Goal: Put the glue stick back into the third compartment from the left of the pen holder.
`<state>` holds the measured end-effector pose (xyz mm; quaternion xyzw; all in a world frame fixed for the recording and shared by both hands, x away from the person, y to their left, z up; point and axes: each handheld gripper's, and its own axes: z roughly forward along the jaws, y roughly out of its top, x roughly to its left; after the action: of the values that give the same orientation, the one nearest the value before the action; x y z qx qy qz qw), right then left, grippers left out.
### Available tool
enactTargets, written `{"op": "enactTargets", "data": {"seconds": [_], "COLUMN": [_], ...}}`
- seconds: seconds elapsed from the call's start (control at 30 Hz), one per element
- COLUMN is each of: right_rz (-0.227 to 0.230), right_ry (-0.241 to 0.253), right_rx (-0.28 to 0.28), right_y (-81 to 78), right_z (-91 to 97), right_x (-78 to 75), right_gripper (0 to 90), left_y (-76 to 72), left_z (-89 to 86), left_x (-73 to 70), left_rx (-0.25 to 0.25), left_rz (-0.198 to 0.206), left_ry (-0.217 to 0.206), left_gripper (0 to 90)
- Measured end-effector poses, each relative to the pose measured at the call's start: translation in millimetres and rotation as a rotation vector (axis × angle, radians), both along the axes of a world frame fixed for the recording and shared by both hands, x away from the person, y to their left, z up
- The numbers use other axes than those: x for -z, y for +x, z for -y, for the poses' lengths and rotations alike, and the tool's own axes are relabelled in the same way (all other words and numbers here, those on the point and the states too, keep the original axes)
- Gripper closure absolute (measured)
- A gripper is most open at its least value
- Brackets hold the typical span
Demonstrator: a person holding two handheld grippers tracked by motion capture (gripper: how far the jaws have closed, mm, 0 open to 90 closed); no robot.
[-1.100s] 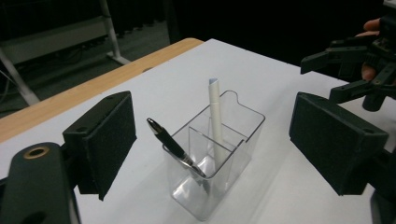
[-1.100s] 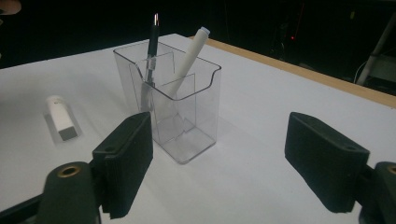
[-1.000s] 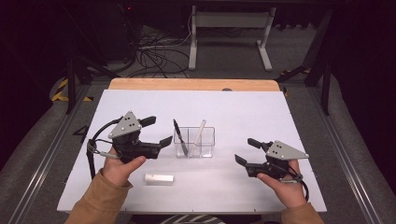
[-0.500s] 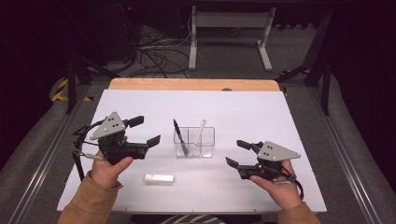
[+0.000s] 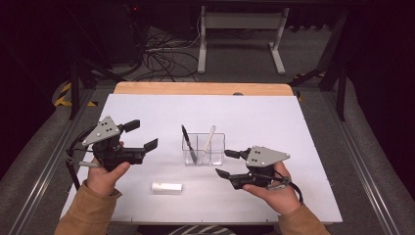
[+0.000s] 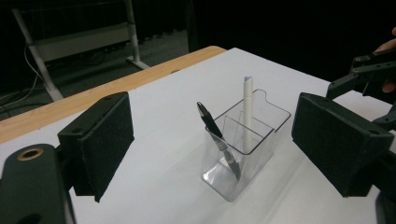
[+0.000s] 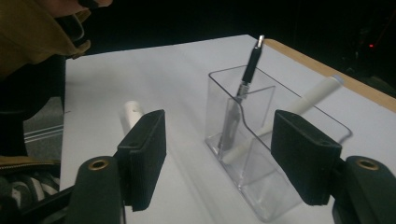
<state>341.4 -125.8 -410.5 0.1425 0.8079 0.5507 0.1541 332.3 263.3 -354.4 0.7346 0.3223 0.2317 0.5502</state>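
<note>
Since a second ago in the high view, the left gripper has drawn back from the clear holder toward the left edge of the frame, its jaws wide with nothing between them. The right gripper has come in from the lower right and now sits just beside the holder's lower right corner; its jaws have just been closing but are still apart, with nothing pressed between the pads. In the right gripper view the holder stands ahead between the two pads. My reading is that the right hand is taking over the work at the holder while the left stands off.

The holder stands at the middle of the table and is split into two compartments. A black pen leans in the left one and a white pen leans in the right one, both tips down. A white cap-like piece lies loose on the table at lower centre, well apart from the holder; it may be a marker or eraser, as it is too small to tell.
</note>
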Motion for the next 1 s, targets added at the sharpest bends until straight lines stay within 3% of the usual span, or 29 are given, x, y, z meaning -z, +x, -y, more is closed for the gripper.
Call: {"op": "enactTargets", "data": {"seconds": [0.37,0.5,1.0], "right_rz": [0.006,-0.025,-0.049], "right_ry": [-0.032,-0.046,-0.086], "right_rx": [-0.067,-0.094,-0.147], "right_y": [1.1,0.4,0.9], "right_z": [-28.6,-37.5,-65.0], "right_x": [-0.9,-0.4,2.1], "right_gripper": [37.2,40.8,40.0], "left_y": [2.4,2.3,2.9], "left_z": [-9.8,-11.5,-19.2], "left_x": [1.1,1.9,4.8], "left_rx": [-0.028,-0.034,-0.033], "left_rz": [0.004,-0.001,0.004], "left_ry": [0.007,0.004,0.011], "left_gripper": [12.9,12.7,10.1]}}
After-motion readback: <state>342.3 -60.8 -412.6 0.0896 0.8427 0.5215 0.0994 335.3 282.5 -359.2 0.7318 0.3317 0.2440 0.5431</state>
